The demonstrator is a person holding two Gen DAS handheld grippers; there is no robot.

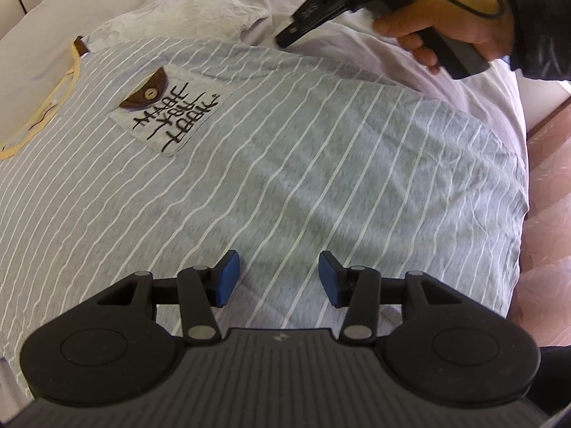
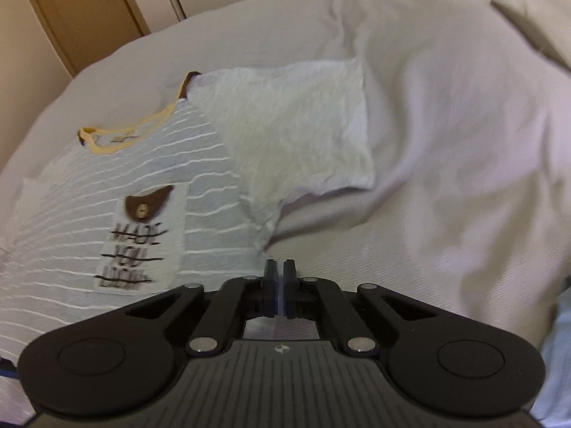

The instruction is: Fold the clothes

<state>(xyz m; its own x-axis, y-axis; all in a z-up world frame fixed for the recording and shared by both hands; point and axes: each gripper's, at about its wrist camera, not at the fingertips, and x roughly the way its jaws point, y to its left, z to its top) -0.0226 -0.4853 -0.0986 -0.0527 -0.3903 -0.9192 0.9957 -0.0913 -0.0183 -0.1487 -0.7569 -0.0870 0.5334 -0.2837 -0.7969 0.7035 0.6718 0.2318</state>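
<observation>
A grey T-shirt with thin white stripes lies flat on a bed, front up. It has a yellow collar and a white chest pocket with black lettering and a brown flap. My left gripper is open and empty, hovering over the shirt's lower body. My right gripper is shut with nothing between its pads, above the shirt's side below the sleeve. The shirt also shows in the right wrist view. The right gripper shows in the left wrist view, held in a hand.
The bed is covered by a pale rumpled sheet. A pink patterned surface lies beyond the bed's edge on the right. A wooden door stands at the far wall.
</observation>
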